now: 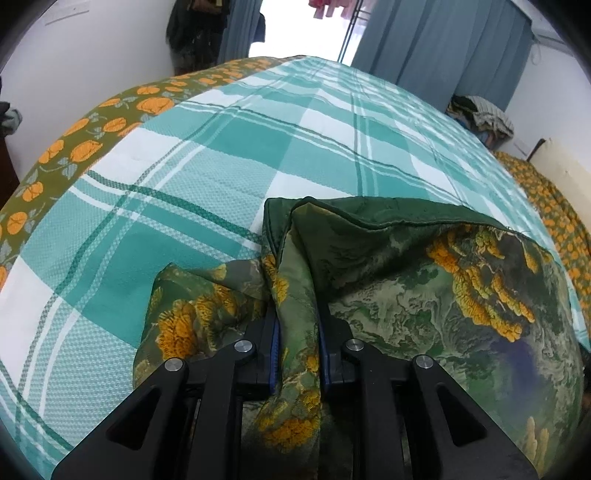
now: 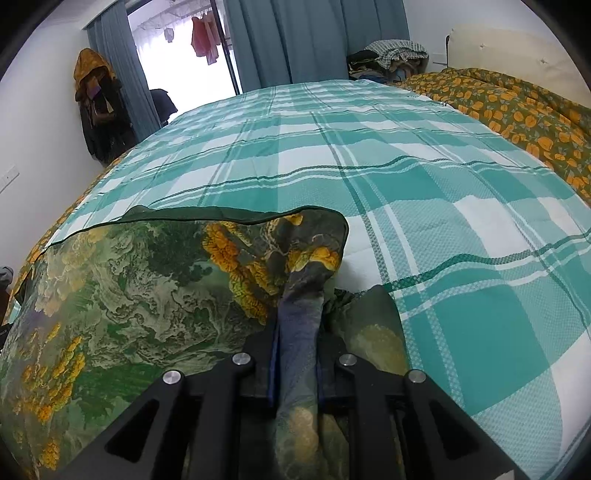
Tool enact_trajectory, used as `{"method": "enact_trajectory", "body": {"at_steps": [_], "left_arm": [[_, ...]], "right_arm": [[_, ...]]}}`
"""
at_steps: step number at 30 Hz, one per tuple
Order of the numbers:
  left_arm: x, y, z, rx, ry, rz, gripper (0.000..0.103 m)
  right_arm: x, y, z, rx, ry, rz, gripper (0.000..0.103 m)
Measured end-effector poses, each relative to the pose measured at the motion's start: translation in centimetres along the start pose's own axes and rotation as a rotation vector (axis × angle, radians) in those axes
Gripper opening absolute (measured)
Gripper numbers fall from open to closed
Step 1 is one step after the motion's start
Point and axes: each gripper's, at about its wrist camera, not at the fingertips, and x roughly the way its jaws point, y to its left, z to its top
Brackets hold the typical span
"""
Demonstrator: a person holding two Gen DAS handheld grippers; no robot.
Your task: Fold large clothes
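Green silky landscape-print garment (image 1: 424,280) looks light, soft and slippery; my left gripper (image 1: 297,325) and right gripper (image 2: 297,332) each pinch a bunched corner over the teal plaid bedspread (image 1: 221,155).

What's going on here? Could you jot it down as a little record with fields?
Place: bed with teal plaid sheet
Garment: green and gold printed cloth, lying bunched at the sheet's near edge
Left gripper: shut on a bunch of the cloth
Right gripper: shut on another bunch of the cloth
Cloth edge: dark hem stretched between the two grips
Backdrop: blue curtains, laundry hanging outside
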Motion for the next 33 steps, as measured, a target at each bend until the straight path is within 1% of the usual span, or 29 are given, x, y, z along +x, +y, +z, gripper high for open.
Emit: {"method": "enact_trajectory", "body": {"at_steps": [11,33], "left_arm": [[-0.03,0.11,-0.08,-0.004,-0.008,-0.006,0.018],[-0.06,0.25,-0.06,-0.012,-0.012,-0.022,0.018]], "right_arm": [[0.10,-0.89,-0.12,0.024,-0.011,0.031,0.016],[0.28,-0.96,-0.13,0.026,-0.014,0.037,0.016]]}}
